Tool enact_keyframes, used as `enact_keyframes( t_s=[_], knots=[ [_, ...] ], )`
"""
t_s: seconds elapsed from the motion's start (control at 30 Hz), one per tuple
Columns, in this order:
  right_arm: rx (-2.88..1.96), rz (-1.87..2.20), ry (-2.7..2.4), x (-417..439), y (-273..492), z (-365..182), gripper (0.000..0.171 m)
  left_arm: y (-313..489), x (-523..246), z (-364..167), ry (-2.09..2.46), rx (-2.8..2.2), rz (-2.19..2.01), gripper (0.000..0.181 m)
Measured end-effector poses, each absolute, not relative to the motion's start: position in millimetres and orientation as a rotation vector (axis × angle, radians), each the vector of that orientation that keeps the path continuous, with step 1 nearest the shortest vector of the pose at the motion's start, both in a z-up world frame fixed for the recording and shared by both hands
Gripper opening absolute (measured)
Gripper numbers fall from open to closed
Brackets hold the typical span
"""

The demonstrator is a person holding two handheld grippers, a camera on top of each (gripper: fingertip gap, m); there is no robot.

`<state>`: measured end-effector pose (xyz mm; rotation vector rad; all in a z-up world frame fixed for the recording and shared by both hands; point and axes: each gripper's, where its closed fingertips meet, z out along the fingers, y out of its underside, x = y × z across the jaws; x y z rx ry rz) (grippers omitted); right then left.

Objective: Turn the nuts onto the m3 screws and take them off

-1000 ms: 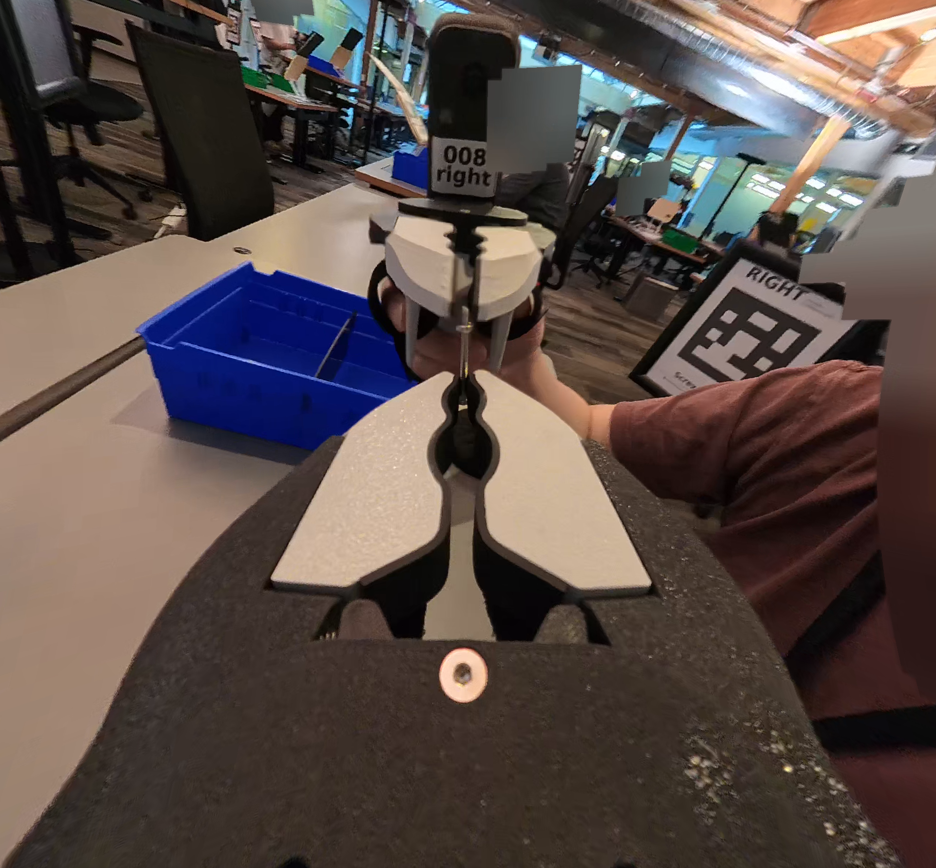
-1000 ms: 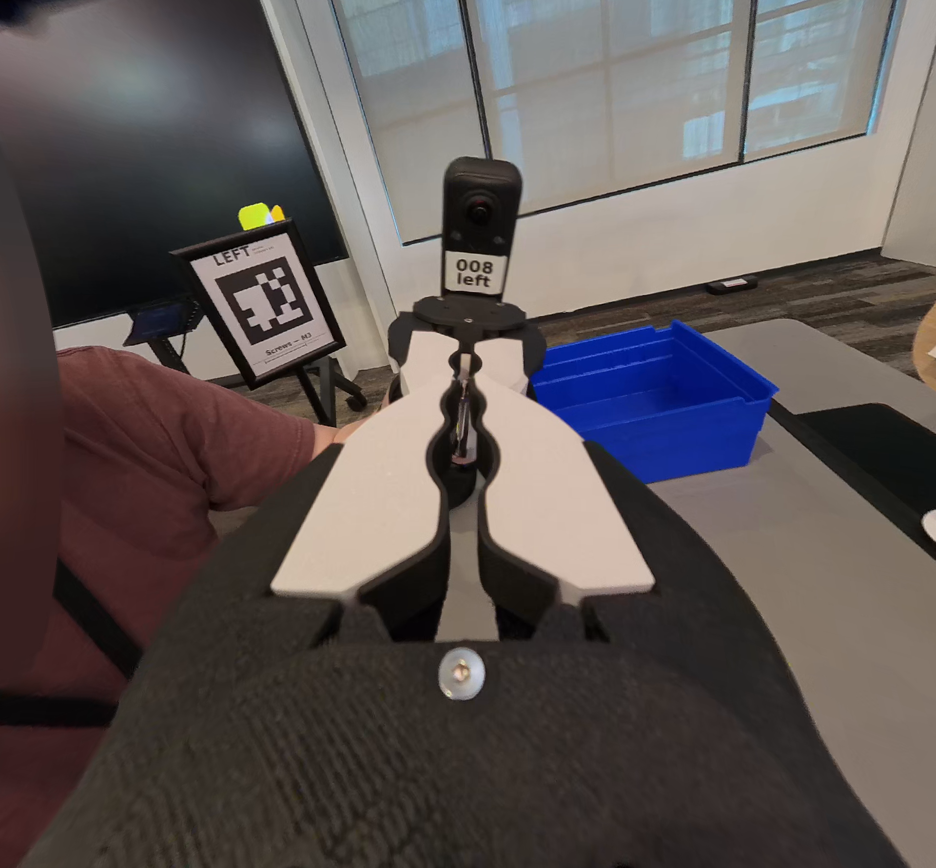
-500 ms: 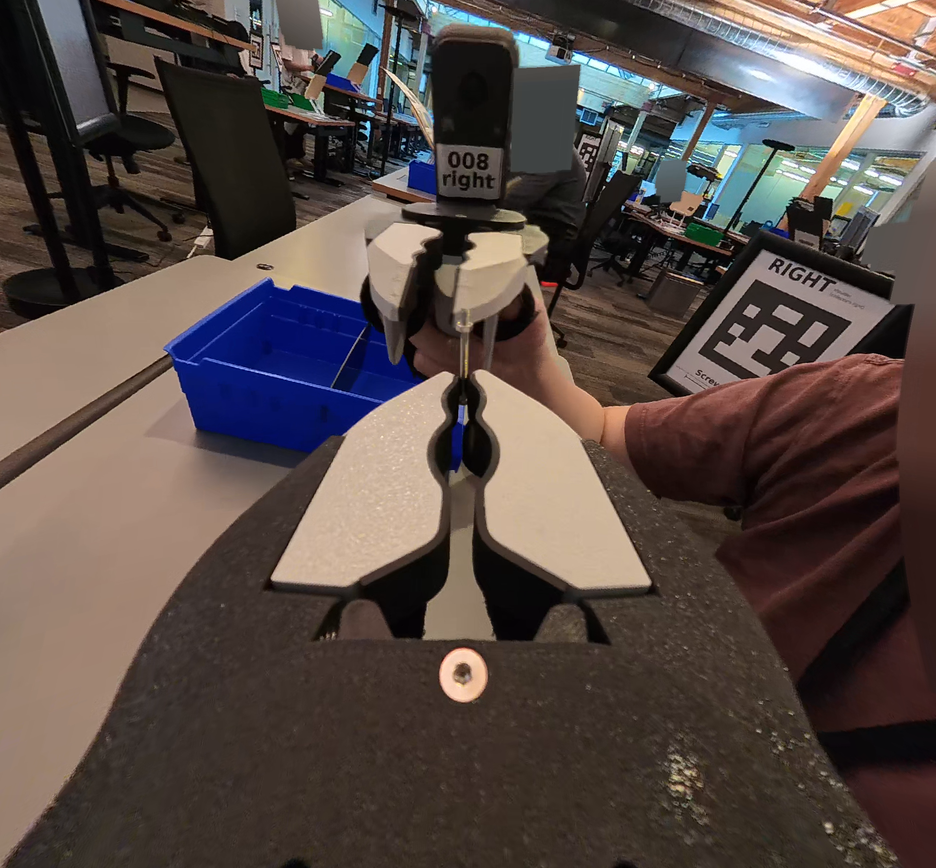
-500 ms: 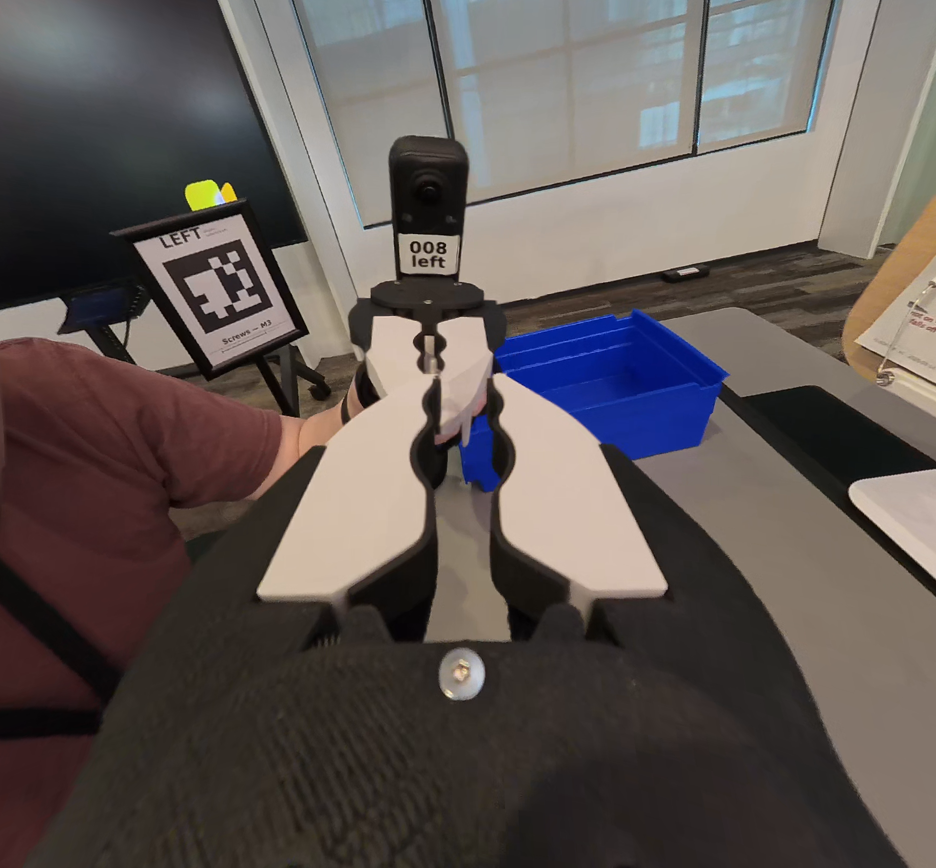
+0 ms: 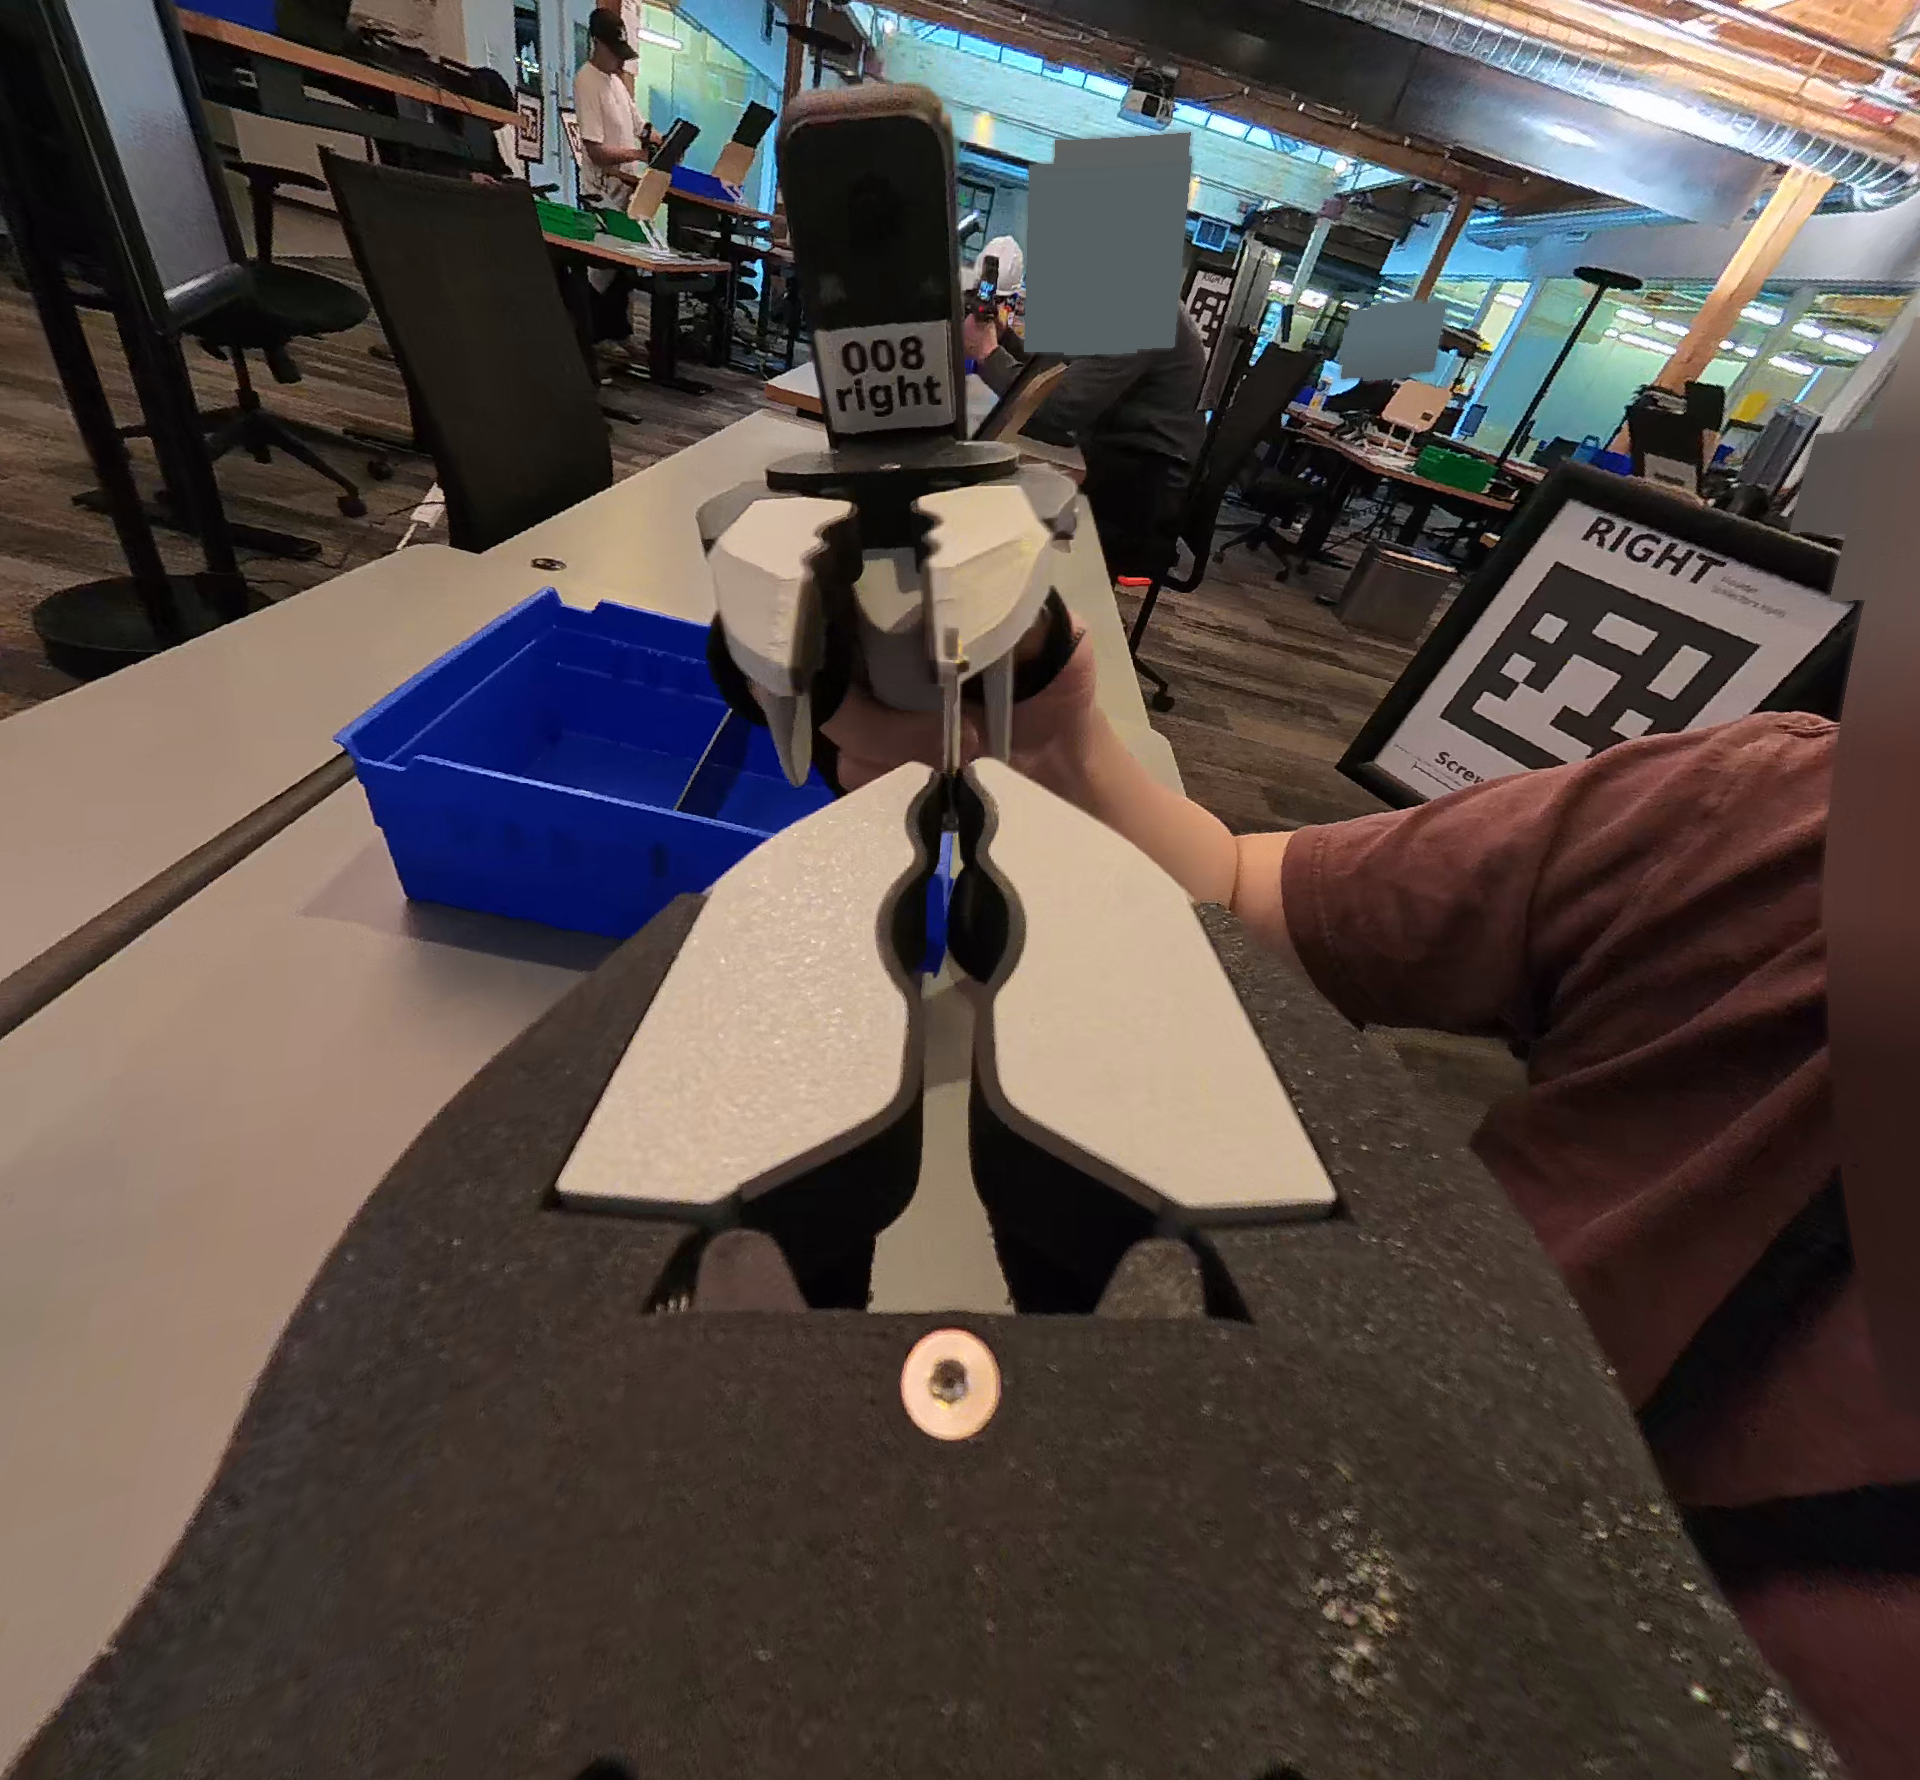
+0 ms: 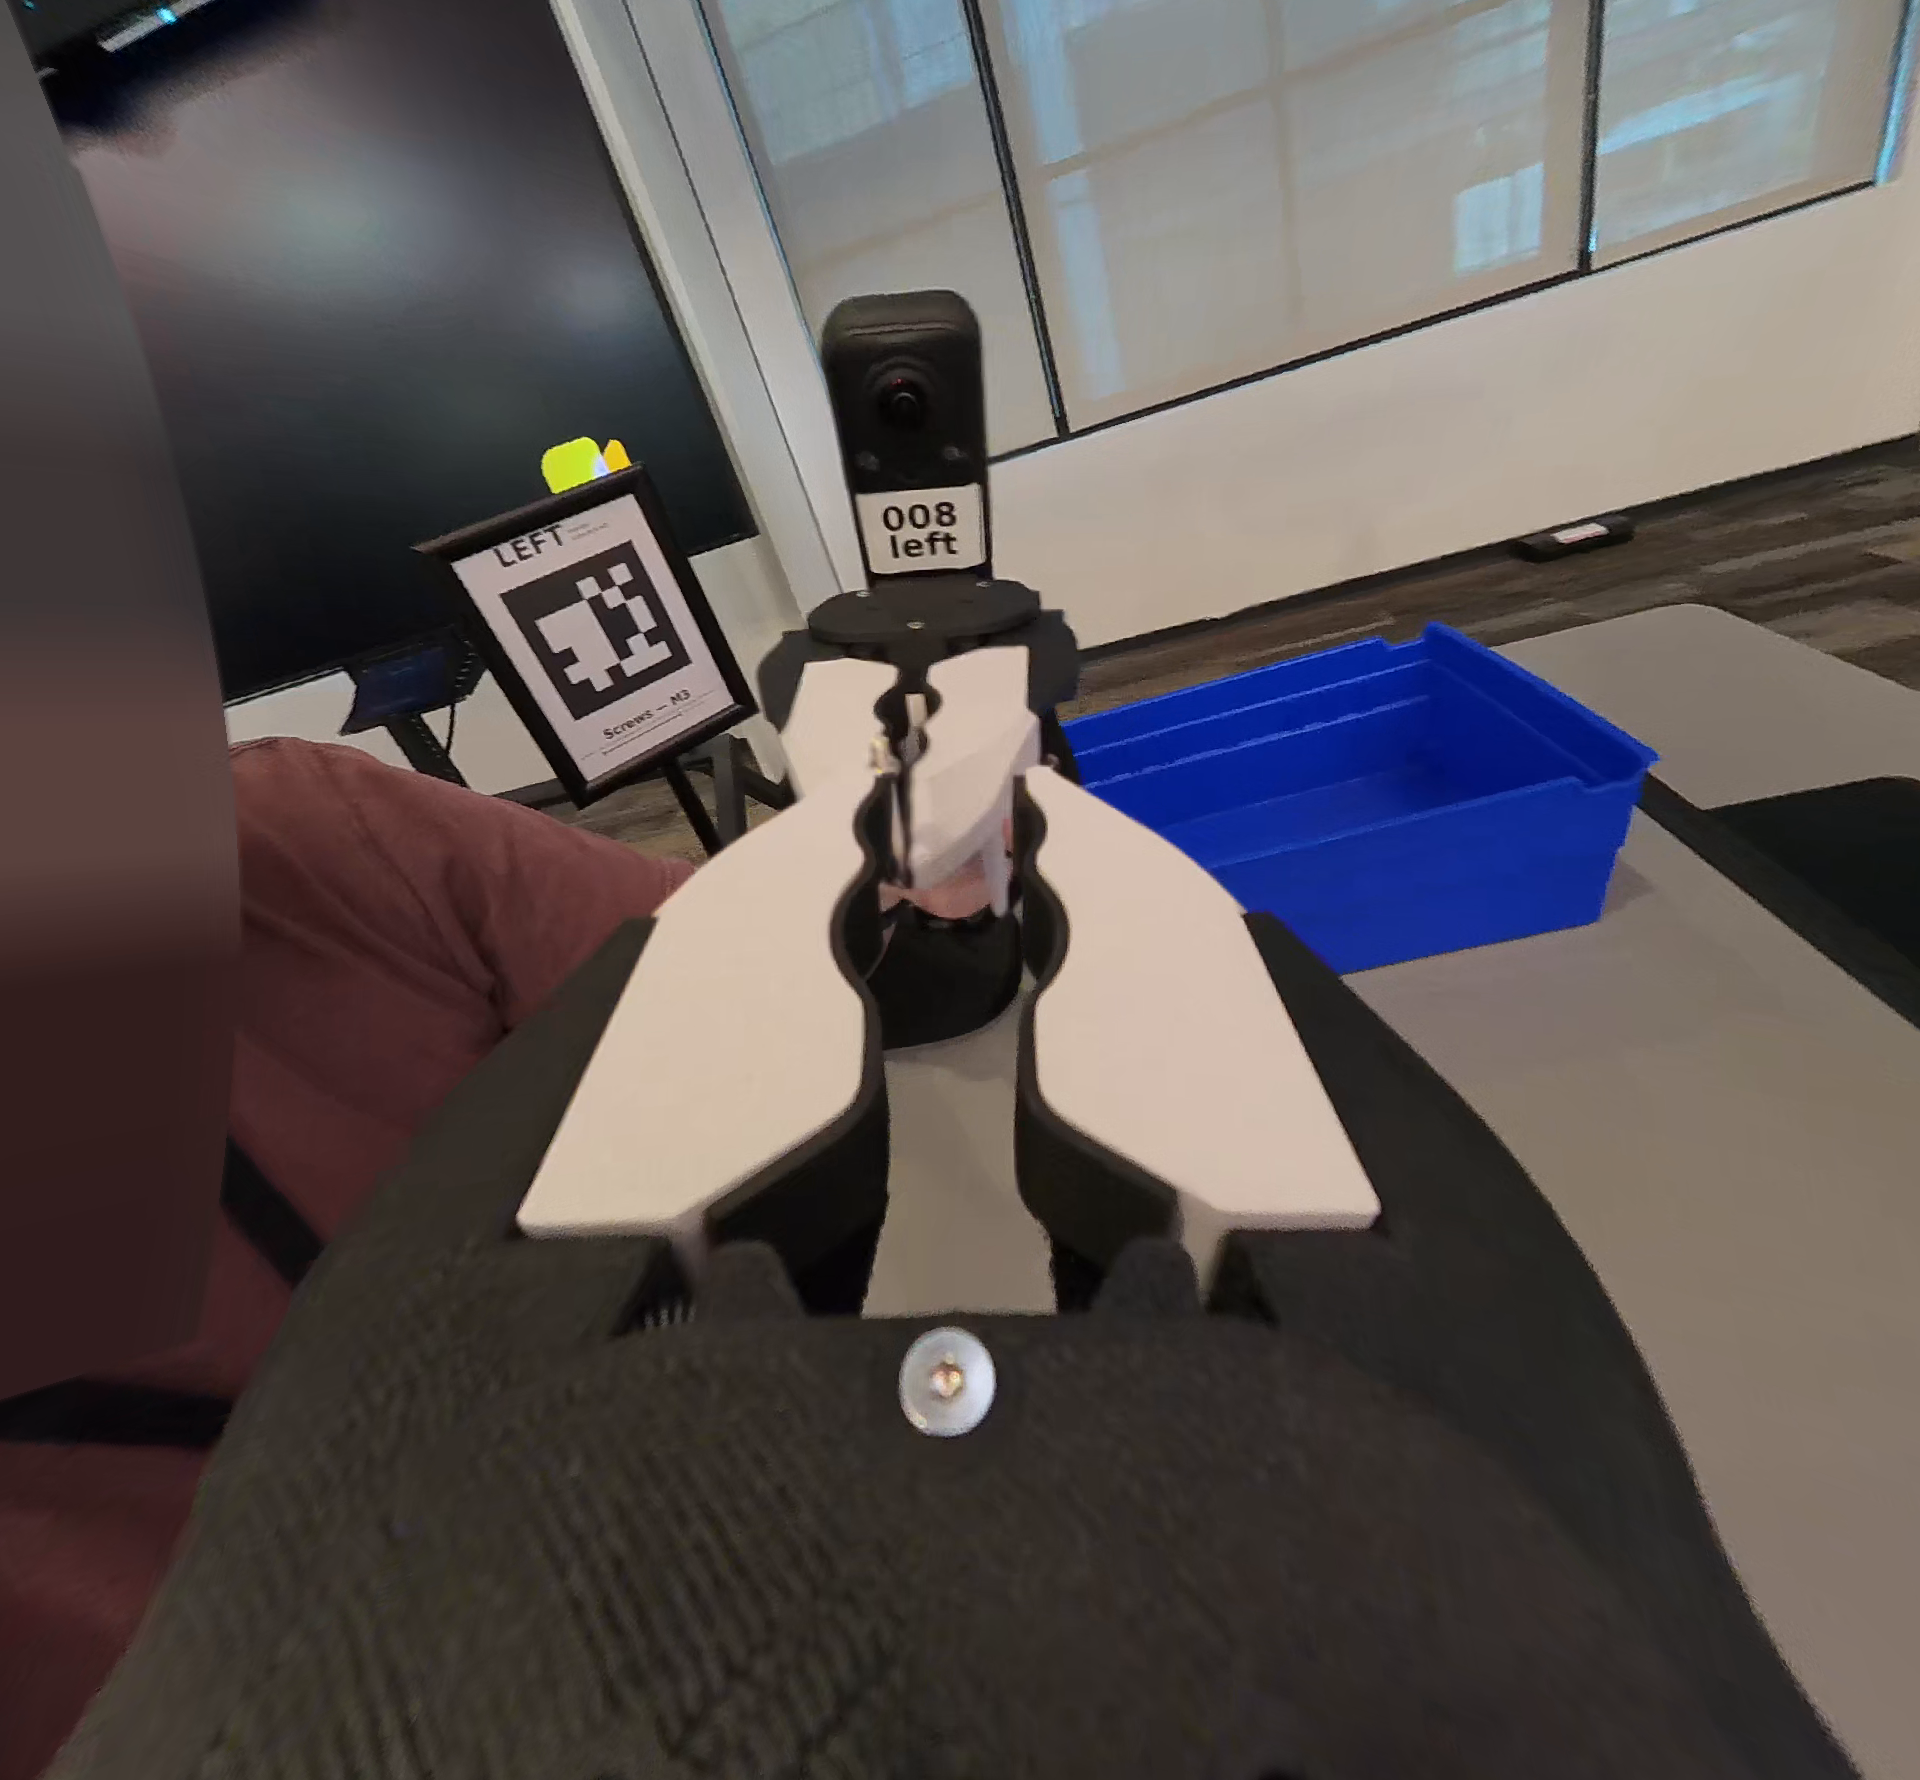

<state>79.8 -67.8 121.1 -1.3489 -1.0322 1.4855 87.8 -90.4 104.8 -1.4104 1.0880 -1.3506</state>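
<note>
**Two hand-held tongs meeting over a grey table**

The left gripper (image 5: 948, 785) is clamped at its tips on a thin m3 screw (image 5: 950, 728), which stands up from them toward the facing right gripper (image 5: 894, 743). The right gripper's fingers (image 6: 1132, 1003) are parted, with the screw between them. A small nut (image 5: 962, 662) sits near the screw's far end. Beyond the left tongs a blue bin (image 5: 561, 774) rests on the table (image 5: 156, 1055). A framed marker sign (image 6: 603, 639) stands behind the left tongs.
</note>
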Motion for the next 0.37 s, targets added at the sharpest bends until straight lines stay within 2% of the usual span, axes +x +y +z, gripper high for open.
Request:
enact_keyframes(
  t_s=[0.37],
  knots=[
    [-1.274, 1.572, -1.091, 68.5, -84.6, 122.2, 0.032, -103.2, 94.6, 106.6, 1.121, -1.378, -1.397, 0.002]
  ],
)
